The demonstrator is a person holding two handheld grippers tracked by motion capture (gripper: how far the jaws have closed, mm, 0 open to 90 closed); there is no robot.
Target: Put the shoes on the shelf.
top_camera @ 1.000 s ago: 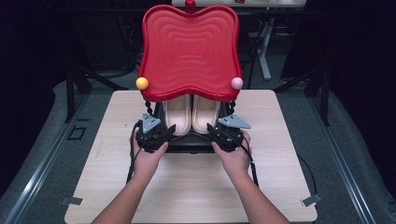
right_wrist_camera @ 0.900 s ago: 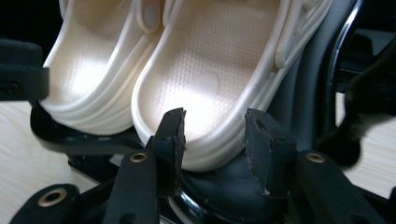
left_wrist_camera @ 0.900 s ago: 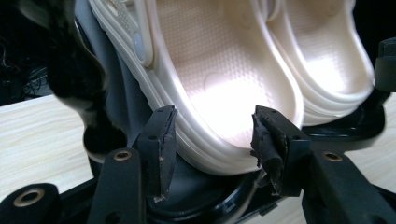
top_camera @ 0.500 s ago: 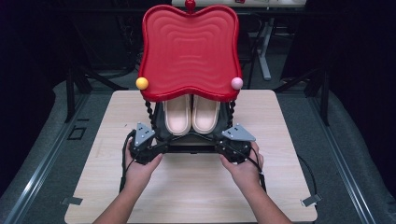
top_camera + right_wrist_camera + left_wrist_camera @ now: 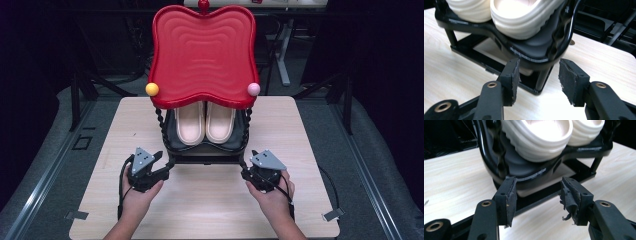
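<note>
High view: a black rack with a red wavy lid stands mid-table, holding a pair of cream slippers. At its front corners sit the left gripper and right gripper — jaws just opened, now wide apart, nothing between them — each just short of the rack's base.
</note>
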